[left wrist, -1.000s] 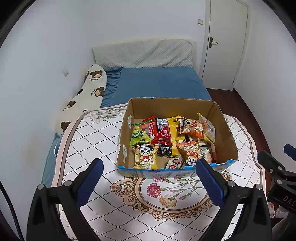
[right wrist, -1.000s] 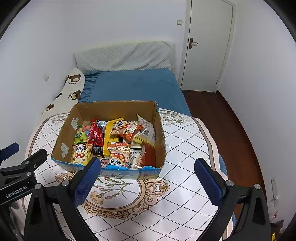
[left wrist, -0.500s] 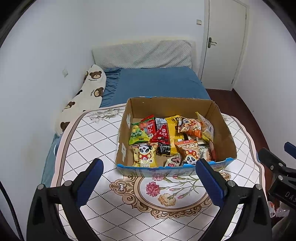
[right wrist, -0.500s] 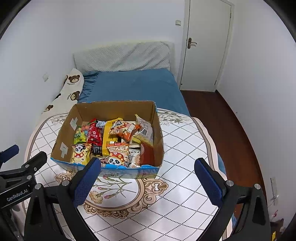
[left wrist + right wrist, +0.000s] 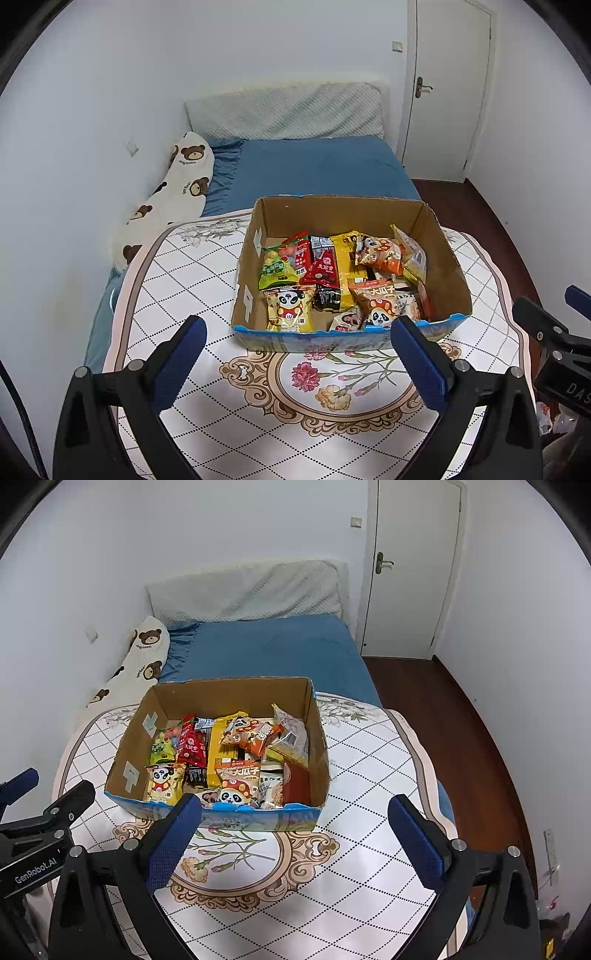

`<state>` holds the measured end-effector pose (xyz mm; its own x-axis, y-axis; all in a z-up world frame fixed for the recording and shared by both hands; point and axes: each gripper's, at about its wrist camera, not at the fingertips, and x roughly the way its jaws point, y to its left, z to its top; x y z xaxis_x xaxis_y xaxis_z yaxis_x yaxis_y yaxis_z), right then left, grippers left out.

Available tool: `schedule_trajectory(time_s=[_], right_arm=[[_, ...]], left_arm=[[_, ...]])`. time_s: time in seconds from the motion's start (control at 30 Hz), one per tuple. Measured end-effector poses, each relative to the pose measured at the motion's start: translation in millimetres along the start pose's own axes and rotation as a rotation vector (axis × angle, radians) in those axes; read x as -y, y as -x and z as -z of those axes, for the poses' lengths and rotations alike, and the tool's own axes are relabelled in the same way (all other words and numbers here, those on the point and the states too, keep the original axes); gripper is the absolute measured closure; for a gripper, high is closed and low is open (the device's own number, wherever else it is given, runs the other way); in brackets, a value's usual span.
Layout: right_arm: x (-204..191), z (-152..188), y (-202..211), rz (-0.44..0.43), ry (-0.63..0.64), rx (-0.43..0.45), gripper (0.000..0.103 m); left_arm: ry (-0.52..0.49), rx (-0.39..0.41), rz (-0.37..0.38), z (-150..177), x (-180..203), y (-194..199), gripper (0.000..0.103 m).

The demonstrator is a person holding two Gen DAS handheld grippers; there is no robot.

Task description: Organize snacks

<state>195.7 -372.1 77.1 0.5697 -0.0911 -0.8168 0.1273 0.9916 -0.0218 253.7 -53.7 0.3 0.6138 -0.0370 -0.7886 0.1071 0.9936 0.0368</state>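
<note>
Cardboard box sits on round table w/ floral quilted cloth, box open-topped, blue-printed front wall, ctr of left wrist view, approx 12 o'clock from left gripper. Left gripper spread wide, nothing betw its blue pads; hangs over table just short of box front wall, not touching. Right gripper likewise spread wide & empty; box at approx 11 o'clock from it, its left pad overlapping box front edge in view, contact can't tell. Snacks all inside box, packed loosely: green candy bag at box's 9 o'clock side, panda packet at 7 o'clock corner, red triangular pack beside green bag, yellow packet mid-box, orange panda bag toward 2 o'clock lying on top, orange melon-seed packet at 5 o'clock. Beyond table at 12 o'clock: bed w/ blue sheet, bear-print pillow at 10 o'clock, white door at 1 o'clock.
</note>
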Motion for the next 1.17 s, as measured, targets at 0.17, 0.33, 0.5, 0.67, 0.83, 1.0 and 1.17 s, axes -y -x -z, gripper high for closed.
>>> schedule_trajectory(time_s=[0.17, 0.33, 0.5, 0.67, 0.83, 1.0, 1.17], right_arm=[[1.8, 2.4, 1.6, 0.005, -0.006, -0.002, 0.0], [2.7, 2.8, 2.6, 0.007, -0.009, 0.003, 0.0], [1.8, 3.1, 4.5, 0.007, -0.01, 0.01, 0.0], [1.2, 3.2, 5.1, 0.008, -0.011, 0.012, 0.0], [1.1, 3.2, 5.2, 0.009, -0.01, 0.012, 0.0], [1.4, 3.9, 5.9, 0.007, -0.013, 0.01, 0.0], [1.8, 2.1, 6.4, 0.006, -0.014, 0.013, 0.0]], left_arm=[[0.003, -0.004, 0.006, 0.4, -0.5, -0.7, 0.0], [-0.003, -0.007, 0.008, 2.3, 1.8, -1.9, 0.0], [-0.005, -0.005, 0.01, 3.9, 2.6, -1.9, 0.0], [-0.008, -0.004, 0.016, 4.2, 3.7, -3.1, 0.0], [-0.018, 0.007, 0.008, 4.5, 4.9, -1.2, 0.0], [-0.021, 0.012, 0.002, 4.3, 5.0, -1.0, 0.0], [-0.029, 0.019, 0.002, 4.5, 5.2, 1.3, 0.0]])
